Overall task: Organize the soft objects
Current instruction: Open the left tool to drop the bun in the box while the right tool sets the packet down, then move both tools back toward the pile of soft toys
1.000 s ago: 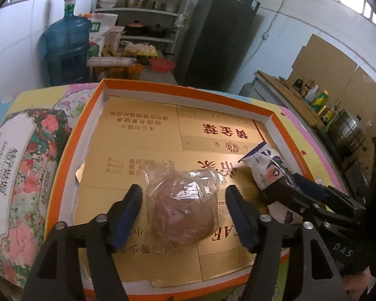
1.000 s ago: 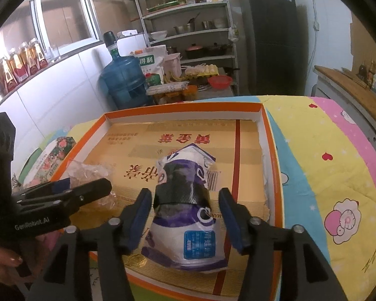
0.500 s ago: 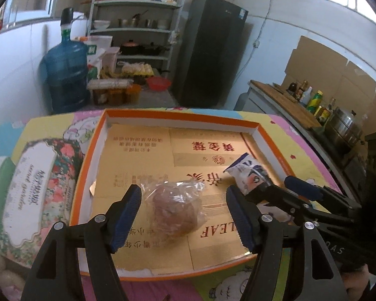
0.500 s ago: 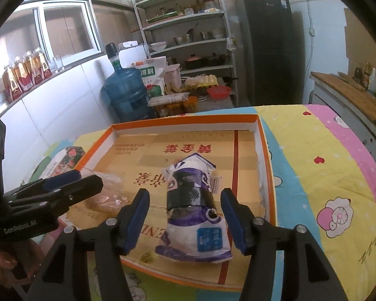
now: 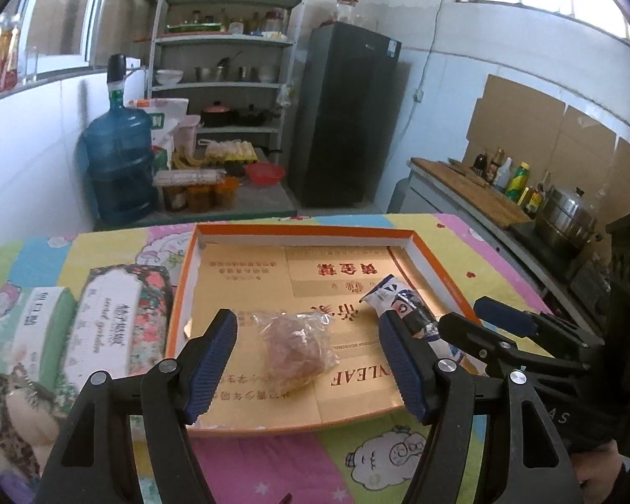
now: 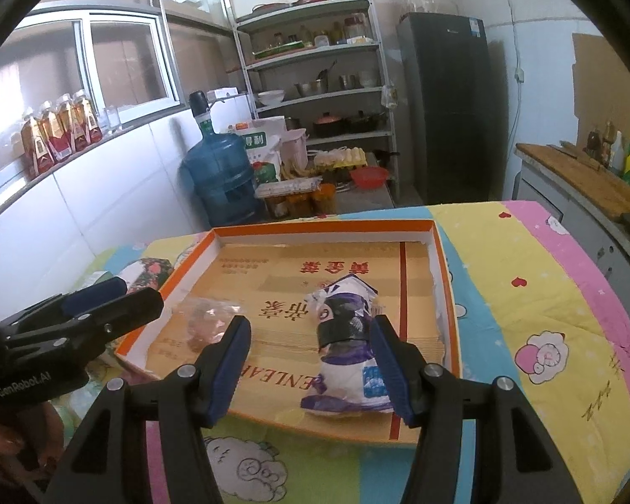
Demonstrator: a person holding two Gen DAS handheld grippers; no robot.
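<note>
A clear bag of brown food (image 5: 296,348) lies in the orange-rimmed cardboard tray (image 5: 306,229), near its front left. A white and purple pouch (image 6: 348,348) with a dark band lies in the same tray (image 6: 323,224), to the right of the bag (image 6: 208,319). My left gripper (image 5: 308,327) hangs open above and in front of the bag and touches nothing. Over the pouch my right gripper (image 6: 311,327) is open too, with its pads clear of it. The left wrist view shows the pouch (image 5: 403,306) partly hidden behind the right gripper (image 5: 462,315).
Two tissue packs, one floral (image 5: 122,323) and one green (image 5: 42,336), lie left of the tray on the cartoon-print tablecloth (image 6: 525,294). A water jug (image 5: 119,164), shelves and a fridge stand behind. A counter with bottles and a pot (image 5: 567,214) runs along the right.
Both grippers have risen and drawn back from the tray, so the bag and pouch look smaller and farther off. Both items stay put and the jaws keep their width.
</note>
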